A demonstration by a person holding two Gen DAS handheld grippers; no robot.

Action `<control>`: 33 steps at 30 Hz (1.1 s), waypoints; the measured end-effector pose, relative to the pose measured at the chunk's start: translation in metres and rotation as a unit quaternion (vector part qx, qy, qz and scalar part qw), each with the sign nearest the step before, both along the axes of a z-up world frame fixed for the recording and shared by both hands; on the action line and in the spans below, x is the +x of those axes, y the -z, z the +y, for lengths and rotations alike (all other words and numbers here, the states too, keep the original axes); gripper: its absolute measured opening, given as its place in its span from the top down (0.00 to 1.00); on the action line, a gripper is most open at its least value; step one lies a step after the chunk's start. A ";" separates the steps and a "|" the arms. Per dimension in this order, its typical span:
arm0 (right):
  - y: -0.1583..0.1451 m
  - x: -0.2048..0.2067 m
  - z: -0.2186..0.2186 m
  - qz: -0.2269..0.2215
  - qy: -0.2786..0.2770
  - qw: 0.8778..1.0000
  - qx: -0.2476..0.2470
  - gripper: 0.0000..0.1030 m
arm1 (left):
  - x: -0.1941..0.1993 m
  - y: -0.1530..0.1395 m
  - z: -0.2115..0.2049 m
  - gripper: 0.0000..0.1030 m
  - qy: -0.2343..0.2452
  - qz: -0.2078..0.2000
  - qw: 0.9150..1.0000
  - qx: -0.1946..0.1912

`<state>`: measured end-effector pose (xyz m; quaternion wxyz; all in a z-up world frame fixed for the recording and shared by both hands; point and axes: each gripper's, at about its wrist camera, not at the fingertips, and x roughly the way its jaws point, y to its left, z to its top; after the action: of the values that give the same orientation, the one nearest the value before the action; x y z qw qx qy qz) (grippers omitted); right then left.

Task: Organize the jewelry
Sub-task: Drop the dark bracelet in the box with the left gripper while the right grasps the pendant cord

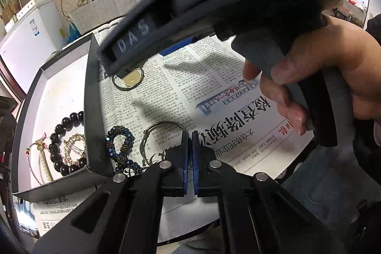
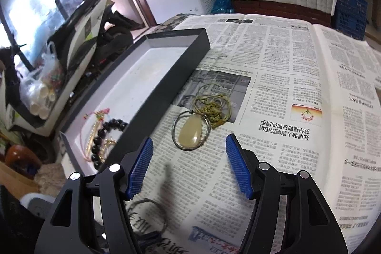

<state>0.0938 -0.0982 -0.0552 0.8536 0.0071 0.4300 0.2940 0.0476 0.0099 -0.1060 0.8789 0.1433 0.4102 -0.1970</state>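
Left wrist view: we see the left gripper (image 1: 189, 135) with its blue pads pressed together on the thin silver wire bangle (image 1: 164, 127), which lies on the newspaper-covered worktop (image 1: 190, 77). Just beside it lies a blue beaded bracelet (image 1: 121, 146), against the wall of the shallow dark box with white floor (image 1: 59, 97), which holds a black bead bracelet (image 1: 64, 146) and gold chains (image 1: 76, 142). The right hand (image 1: 321, 77) grips its tool above.

Right wrist view: we see the right gripper (image 2: 189, 146) spread wide, near the pale oval pendant on a green cord (image 2: 190, 132), ringed by a wire hoop (image 2: 176, 132).
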 end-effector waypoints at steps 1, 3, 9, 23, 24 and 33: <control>0.000 -0.002 0.001 -0.005 -0.006 1.000 -0.004 0.36 | -0.005 0.000 0.000 0.97 -0.008 -0.006 1.000 -0.005; -0.002 -0.005 0.003 -0.023 -0.014 0.999 -0.019 0.36 | -0.007 -0.010 0.009 0.97 -0.026 -0.014 0.999 -0.025; -0.005 0.000 -0.013 -0.032 0.019 0.999 -0.004 0.40 | 0.004 -0.037 0.049 0.97 -0.084 -0.044 0.990 -0.107; 0.020 0.011 0.030 -0.012 0.003 0.999 -0.033 0.43 | -0.031 -0.086 0.109 0.97 -0.230 -0.118 0.945 -0.199; 0.020 0.011 0.032 -0.015 0.007 0.999 -0.034 0.43 | -0.029 -0.086 0.111 0.97 -0.231 -0.114 0.945 -0.203; 0.023 0.021 0.029 -0.019 0.022 0.999 -0.036 0.69 | -0.034 -0.083 0.107 0.97 -0.230 -0.102 0.948 -0.195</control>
<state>0.1150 -0.0689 -0.0784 0.8676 -0.0196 0.4238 0.2593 0.0131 0.1170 -0.0230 0.9482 -0.1096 0.2941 -0.0494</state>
